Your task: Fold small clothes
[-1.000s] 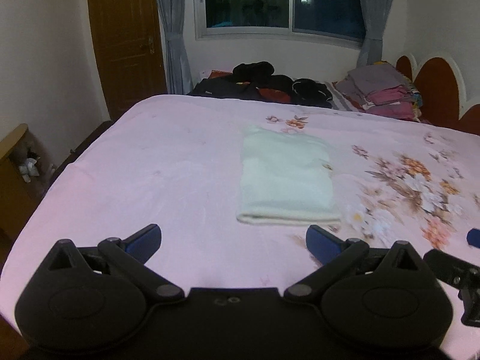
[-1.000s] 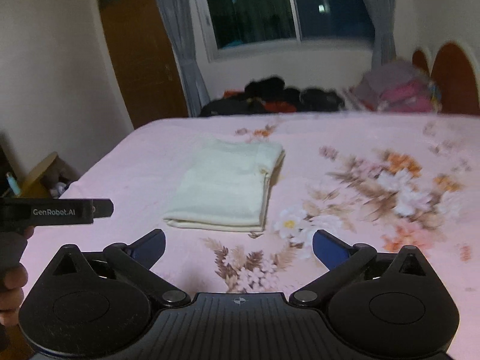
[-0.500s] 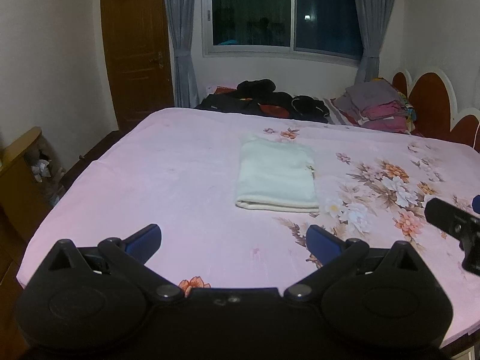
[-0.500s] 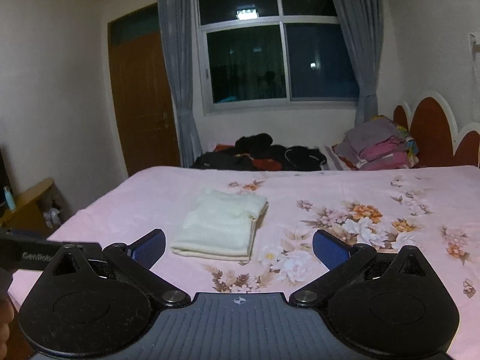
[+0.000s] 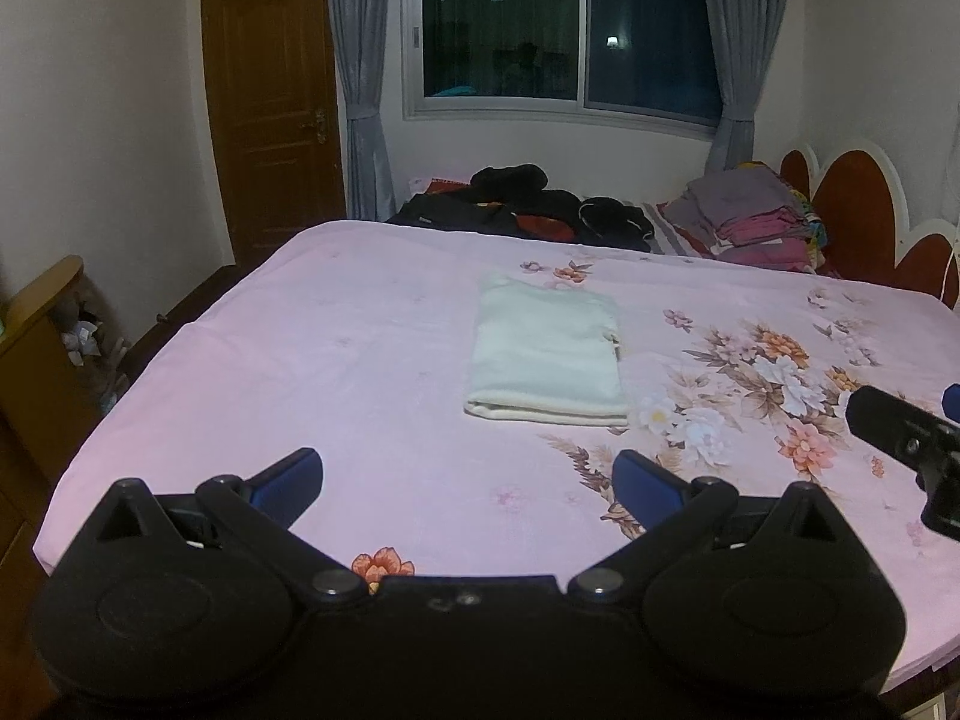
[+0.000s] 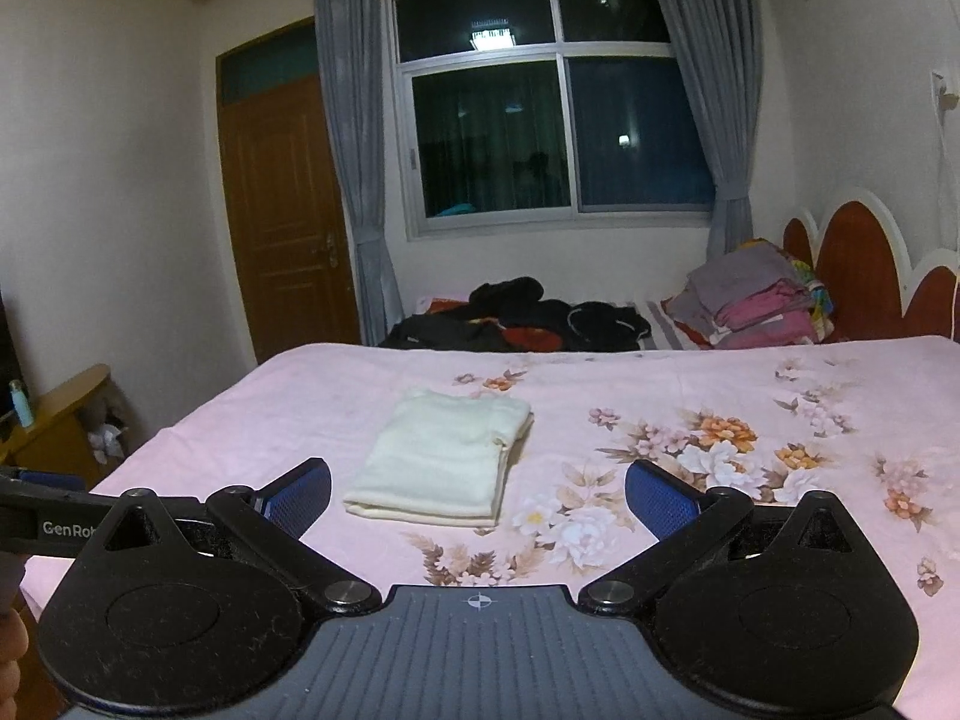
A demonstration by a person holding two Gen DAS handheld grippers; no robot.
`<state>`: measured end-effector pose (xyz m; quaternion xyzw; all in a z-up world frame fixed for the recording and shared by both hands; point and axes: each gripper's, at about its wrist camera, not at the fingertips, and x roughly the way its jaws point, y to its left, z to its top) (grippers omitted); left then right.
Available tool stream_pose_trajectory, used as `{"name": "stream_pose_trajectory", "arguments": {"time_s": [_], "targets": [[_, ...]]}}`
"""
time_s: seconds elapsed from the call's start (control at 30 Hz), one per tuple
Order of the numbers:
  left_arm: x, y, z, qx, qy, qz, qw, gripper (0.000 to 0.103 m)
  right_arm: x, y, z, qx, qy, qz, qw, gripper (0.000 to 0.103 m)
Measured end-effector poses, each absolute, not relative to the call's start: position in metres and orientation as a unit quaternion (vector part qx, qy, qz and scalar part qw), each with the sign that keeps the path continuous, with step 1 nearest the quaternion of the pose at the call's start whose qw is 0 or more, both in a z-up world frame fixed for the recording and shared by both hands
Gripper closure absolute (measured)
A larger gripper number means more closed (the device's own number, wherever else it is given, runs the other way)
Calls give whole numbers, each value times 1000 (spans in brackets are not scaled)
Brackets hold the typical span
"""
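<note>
A pale cream garment (image 5: 546,351) lies folded into a neat rectangle on the pink floral bed sheet (image 5: 336,372); the right wrist view shows the same folded garment (image 6: 444,459). My left gripper (image 5: 468,474) hangs open above the near part of the bed, well short of the garment, with nothing between its blue pads. My right gripper (image 6: 477,492) is open too, empty, held back from the garment and higher. The right gripper's body (image 5: 906,432) pokes in at the right edge of the left wrist view.
Dark clothes (image 5: 528,210) are heaped at the far side of the bed. A stack of folded grey and pink clothes (image 5: 750,219) sits by the red headboard (image 5: 852,198). A wooden door (image 5: 270,108), window and a low wooden cabinet (image 5: 36,348) are on the left.
Both grippers have pulled back from the folded garment and risen, so more of the room shows. The garment lies unchanged; both stay open.
</note>
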<state>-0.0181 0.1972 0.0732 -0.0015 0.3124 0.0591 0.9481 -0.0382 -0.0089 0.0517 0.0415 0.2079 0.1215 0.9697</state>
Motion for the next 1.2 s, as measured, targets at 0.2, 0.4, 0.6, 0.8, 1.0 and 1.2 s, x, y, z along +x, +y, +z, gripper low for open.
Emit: {"name": "stream_pose_trajectory", "arguments": {"time_s": [0.2, 0.4, 0.6, 0.8, 1.0, 1.2], "targets": [[-19, 197, 73, -1, 313, 59, 948, 0, -37, -9, 52, 42, 210, 124, 969, 0], [-20, 197, 74, -2, 313, 59, 948, 0, -36, -8, 51, 42, 210, 124, 969, 0], [-18, 198, 72, -1, 314, 59, 948, 0, -35, -8, 50, 42, 211, 124, 969, 0], [-17, 198, 72, -1, 316, 60, 947, 0, -34, -7, 48, 43, 214, 125, 968, 0], [-15, 197, 71, -3, 319, 60, 946, 0, -33, -7, 47, 43, 214, 124, 968, 0], [-14, 197, 70, -2, 320, 59, 946, 0, -32, -8, 46, 43, 215, 125, 968, 0]]}}
